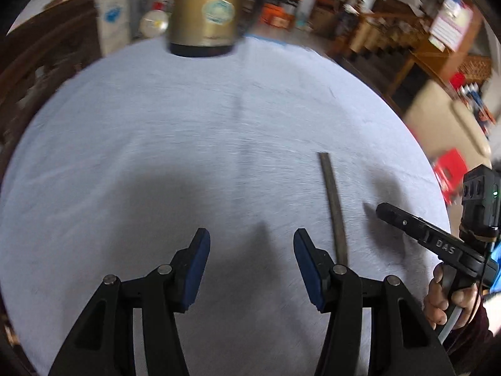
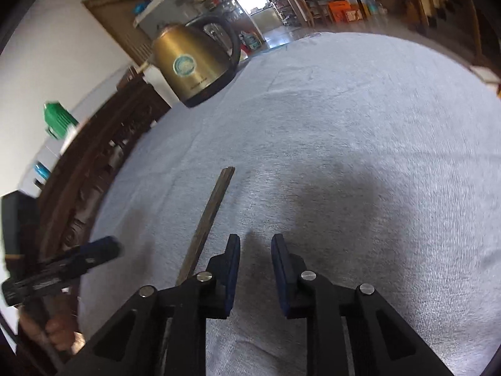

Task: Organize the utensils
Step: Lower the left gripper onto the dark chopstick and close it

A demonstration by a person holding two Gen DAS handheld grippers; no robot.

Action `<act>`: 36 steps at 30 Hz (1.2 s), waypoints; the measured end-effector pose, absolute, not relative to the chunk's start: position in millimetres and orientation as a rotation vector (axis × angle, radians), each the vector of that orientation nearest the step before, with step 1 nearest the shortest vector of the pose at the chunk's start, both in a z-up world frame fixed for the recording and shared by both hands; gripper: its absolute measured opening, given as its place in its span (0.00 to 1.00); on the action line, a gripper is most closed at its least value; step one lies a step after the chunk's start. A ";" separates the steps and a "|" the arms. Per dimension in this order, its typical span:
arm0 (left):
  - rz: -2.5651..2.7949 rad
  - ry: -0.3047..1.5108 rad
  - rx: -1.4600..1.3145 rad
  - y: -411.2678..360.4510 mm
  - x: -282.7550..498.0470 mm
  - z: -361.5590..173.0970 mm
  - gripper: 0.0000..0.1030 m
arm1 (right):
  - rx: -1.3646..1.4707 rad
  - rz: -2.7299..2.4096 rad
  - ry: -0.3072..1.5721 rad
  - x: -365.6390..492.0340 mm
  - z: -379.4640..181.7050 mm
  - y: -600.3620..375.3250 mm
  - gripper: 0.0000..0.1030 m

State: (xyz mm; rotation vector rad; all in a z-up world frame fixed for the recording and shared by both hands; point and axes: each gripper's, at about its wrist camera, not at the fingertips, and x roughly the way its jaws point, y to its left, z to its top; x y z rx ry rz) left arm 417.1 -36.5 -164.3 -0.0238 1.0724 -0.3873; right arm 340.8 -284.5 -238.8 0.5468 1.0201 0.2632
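Observation:
A thin dark pair of chopsticks lies flat on the pale blue-grey tablecloth. My left gripper hovers over the cloth, open, with nothing between its blue pads; the chopsticks lie just right of its right finger. In the right wrist view the chopsticks run up and away beside the left finger of my right gripper. Its jaws stand a narrow gap apart, open, with only cloth showing between them. Each gripper shows at the edge of the other's view: the right gripper and the left gripper.
A gold electric kettle with a black base and handle stands at the far side of the table. A carved dark wooden chair lines the table's left edge. A person's hand grips the right tool's handle.

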 end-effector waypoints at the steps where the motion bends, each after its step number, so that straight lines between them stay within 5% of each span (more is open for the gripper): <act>1: -0.403 1.080 0.001 -46.4 420.8 -167.6 0.55 | 0.560 0.268 1.015 340.4 -240.4 -286.5 0.23; 14: -0.463 1.077 0.148 -99.1 420.0 -187.8 0.56 | 0.722 0.239 0.920 328.6 -251.8 -314.4 0.23; 25: -0.379 1.060 0.274 -128.4 427.4 -190.5 0.77 | 0.784 0.217 0.897 322.6 -254.0 -327.0 0.24; 36: -0.337 1.086 0.201 -100.0 435.2 -191.0 0.77 | 0.800 0.218 0.890 318.4 -255.2 -332.2 0.24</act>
